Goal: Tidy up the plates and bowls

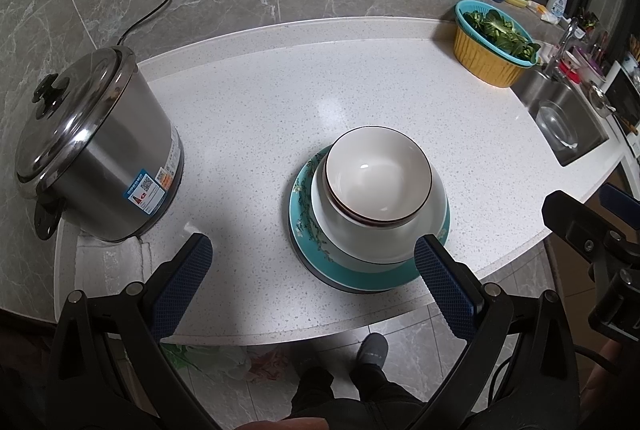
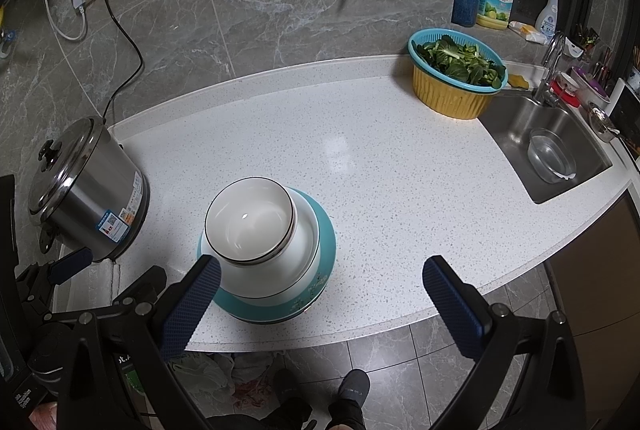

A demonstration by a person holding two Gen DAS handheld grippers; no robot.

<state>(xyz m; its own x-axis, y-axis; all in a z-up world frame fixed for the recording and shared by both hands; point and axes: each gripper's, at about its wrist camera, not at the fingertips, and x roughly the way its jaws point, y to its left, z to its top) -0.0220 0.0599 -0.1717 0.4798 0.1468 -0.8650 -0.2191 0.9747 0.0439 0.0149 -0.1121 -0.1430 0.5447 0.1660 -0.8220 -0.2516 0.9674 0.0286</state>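
Observation:
A small cream bowl with a dark rim [image 1: 378, 175] sits in a larger white bowl [image 1: 420, 230], which rests on a teal flowered plate [image 1: 304, 226] near the counter's front edge. The same stack shows in the right wrist view: small bowl [image 2: 248, 220], white bowl [image 2: 280, 270], teal plate [image 2: 326, 242]. My left gripper [image 1: 312, 266] is open and empty, held just in front of the stack. My right gripper [image 2: 322, 284] is open and empty, its left finger close to the stack's front. The right gripper also shows at the right edge of the left wrist view.
A steel lidded cooker [image 1: 96, 149] stands at the left on the white speckled counter [image 1: 320, 89], on a cloth. A basket of greens [image 1: 494, 39] sits at the back right beside the sink [image 2: 552, 153], which holds a clear bowl. Scissors hang on the wall.

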